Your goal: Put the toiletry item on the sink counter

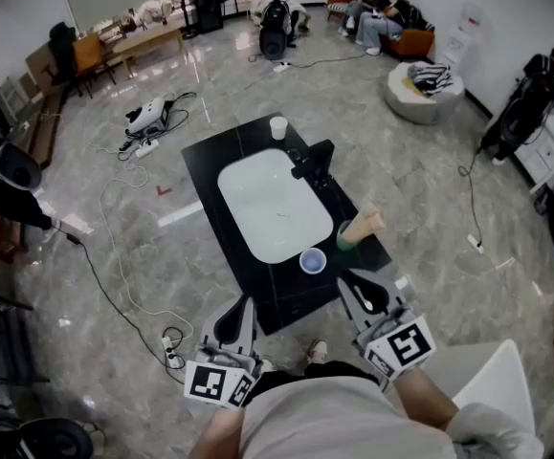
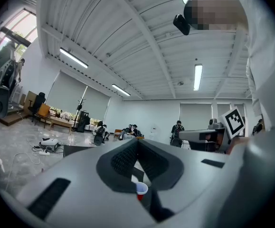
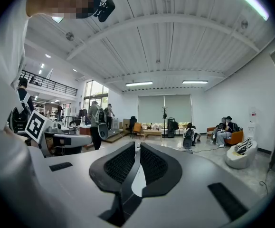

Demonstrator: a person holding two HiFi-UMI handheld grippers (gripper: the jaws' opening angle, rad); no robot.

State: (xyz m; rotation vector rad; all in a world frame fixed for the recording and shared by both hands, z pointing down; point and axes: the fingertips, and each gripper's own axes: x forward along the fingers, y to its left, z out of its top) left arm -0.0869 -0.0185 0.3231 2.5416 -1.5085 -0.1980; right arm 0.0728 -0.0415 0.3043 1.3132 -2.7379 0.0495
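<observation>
Right gripper (image 1: pixel 351 280), clenched on nothing, sits nearest my green-and-tan toiletry item (image 1: pixel 360 228), which rests straight ahead on the black sink counter (image 1: pixel 205 165).

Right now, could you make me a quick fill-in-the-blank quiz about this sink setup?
The basin set in the counter is coloured ___.
The faucet beside the basin is coloured ___.
The right gripper, its jaws shut, holds ___.
Missing words: white; black; nothing.
</observation>
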